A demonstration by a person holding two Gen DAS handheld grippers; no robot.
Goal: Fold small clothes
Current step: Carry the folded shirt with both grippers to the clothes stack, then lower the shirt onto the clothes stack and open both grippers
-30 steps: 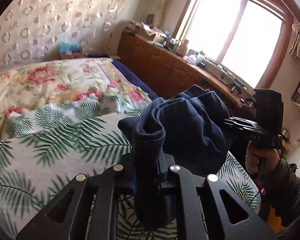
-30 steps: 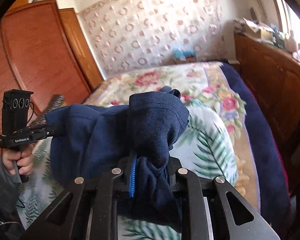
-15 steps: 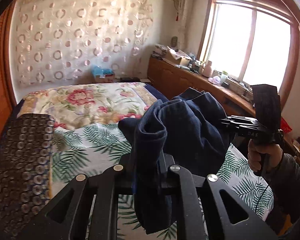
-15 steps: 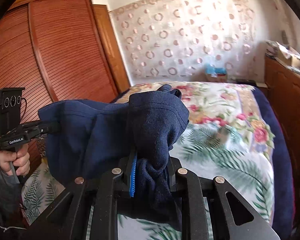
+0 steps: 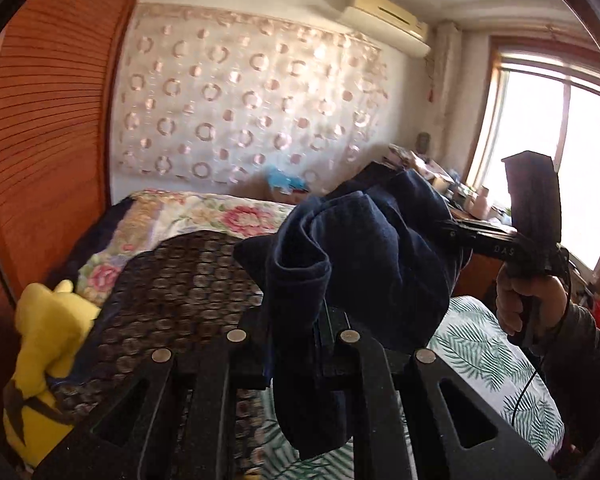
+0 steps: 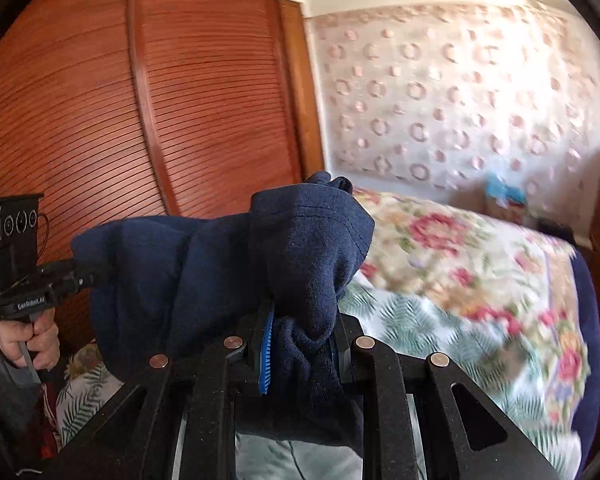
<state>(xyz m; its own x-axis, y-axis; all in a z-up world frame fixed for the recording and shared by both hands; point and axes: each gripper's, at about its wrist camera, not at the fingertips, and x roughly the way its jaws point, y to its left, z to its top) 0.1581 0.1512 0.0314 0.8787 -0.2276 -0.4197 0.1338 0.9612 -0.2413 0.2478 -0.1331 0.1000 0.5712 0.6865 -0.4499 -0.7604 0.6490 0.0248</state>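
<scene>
Left wrist view: the left gripper (image 5: 296, 344) tilts slightly downward over the bed (image 5: 492, 360), its fingers narrowed on a bunched end of the navy garment (image 5: 364, 264). The cloth stretches rightward to the right gripper (image 5: 456, 234).

Right wrist view: the right gripper pinches the garment's other end; the cloth runs leftward, held in the air above the bed.

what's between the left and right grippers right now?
Only the navy garment, bunched and spanning from the left gripper to the right gripper, held above the bed; clearest in the right wrist view.
</scene>
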